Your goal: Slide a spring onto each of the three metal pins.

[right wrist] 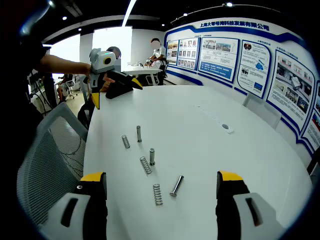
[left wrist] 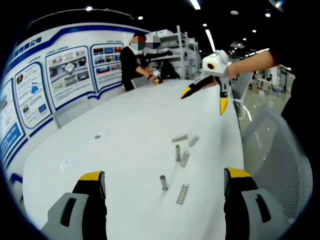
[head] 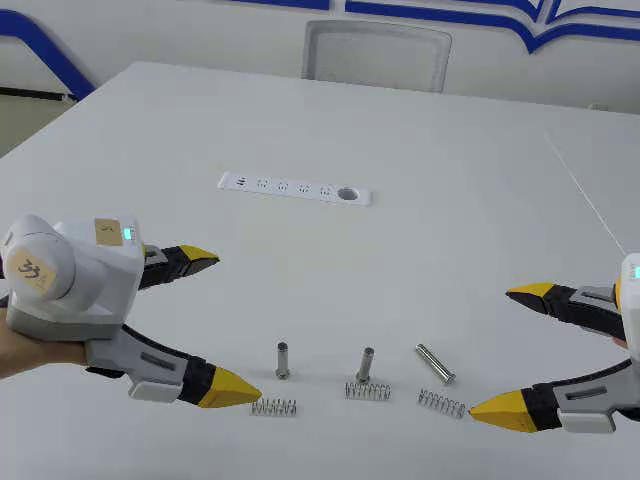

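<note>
Fingers (head: 225, 388) apart L+R; springs (head: 368, 391) by pins (head: 365, 362).

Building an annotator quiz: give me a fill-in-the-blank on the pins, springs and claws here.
1. Of the left pin, middle pin and right pin, ____ stand upright.
2. The left spring, middle spring and right spring lie on the table; ____ of them is on a pin.
3. The left claw and right claw are both ____ and hold nothing.
Missing words: two; none; open.
</note>
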`<action>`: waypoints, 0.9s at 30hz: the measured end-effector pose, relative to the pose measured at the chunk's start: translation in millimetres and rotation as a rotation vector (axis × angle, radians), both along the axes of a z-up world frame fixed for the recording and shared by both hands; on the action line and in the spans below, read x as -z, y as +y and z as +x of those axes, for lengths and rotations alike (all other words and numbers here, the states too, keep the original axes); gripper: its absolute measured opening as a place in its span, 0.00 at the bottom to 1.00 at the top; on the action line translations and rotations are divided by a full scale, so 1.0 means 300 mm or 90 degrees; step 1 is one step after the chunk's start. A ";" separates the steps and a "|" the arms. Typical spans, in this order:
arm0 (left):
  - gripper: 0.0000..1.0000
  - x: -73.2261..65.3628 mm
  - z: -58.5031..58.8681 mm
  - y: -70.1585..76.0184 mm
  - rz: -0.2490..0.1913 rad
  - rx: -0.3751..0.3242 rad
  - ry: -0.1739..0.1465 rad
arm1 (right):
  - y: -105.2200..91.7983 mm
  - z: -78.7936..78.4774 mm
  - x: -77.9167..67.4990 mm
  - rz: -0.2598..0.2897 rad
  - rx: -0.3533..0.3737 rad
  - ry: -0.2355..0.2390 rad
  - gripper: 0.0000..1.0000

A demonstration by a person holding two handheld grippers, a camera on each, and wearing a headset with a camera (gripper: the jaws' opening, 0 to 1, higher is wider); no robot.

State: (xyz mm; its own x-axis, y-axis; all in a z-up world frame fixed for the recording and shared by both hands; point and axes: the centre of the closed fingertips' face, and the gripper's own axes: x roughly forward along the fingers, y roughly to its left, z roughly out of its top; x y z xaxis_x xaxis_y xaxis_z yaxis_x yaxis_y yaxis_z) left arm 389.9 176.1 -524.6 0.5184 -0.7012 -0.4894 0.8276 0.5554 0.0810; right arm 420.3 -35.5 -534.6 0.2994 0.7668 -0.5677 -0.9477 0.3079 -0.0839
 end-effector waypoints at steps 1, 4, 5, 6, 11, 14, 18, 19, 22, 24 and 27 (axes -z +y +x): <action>1.00 0.001 0.000 0.000 0.001 0.000 0.000 | 0.000 -0.001 0.000 0.000 0.001 0.000 0.92; 1.00 0.002 0.004 -0.001 -0.005 -0.004 -0.001 | 0.000 0.001 -0.005 0.008 0.007 0.001 0.92; 1.00 0.002 0.004 -0.001 -0.006 -0.004 -0.001 | 0.000 0.004 -0.009 0.011 0.010 -0.002 0.92; 1.00 0.003 0.004 -0.001 -0.006 -0.003 0.000 | -0.001 0.007 -0.012 0.015 0.015 -0.001 0.92; 1.00 0.009 0.004 -0.001 -0.003 0.000 0.002 | -0.003 0.011 -0.016 0.021 0.022 0.005 0.91; 1.00 0.011 0.005 0.000 -0.005 -0.002 0.004 | -0.004 0.012 -0.016 0.024 0.023 0.006 0.91; 1.00 0.019 0.002 0.005 -0.004 -0.003 0.009 | -0.005 0.011 -0.008 0.024 0.024 0.012 0.91; 1.00 0.020 0.001 0.005 -0.004 -0.004 0.010 | -0.005 0.011 -0.005 0.023 0.024 0.013 0.91; 1.00 0.026 -0.002 0.006 -0.003 -0.005 0.013 | -0.002 0.006 0.002 0.021 0.022 0.017 0.91; 1.00 0.032 -0.004 0.008 -0.001 -0.005 0.015 | 0.000 0.003 0.008 0.018 0.019 0.020 0.91; 1.00 0.039 -0.007 0.009 -0.001 -0.005 0.019 | 0.004 0.005 0.014 0.019 0.017 0.023 0.91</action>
State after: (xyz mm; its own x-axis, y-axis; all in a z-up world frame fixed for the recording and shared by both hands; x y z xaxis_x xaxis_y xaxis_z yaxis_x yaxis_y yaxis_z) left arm 388.0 178.7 -536.1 0.5093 -0.6978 -0.5037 0.8251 0.5622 0.0553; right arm 421.7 -34.5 -538.8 0.3002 0.7758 -0.5550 -0.9412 0.3356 -0.0400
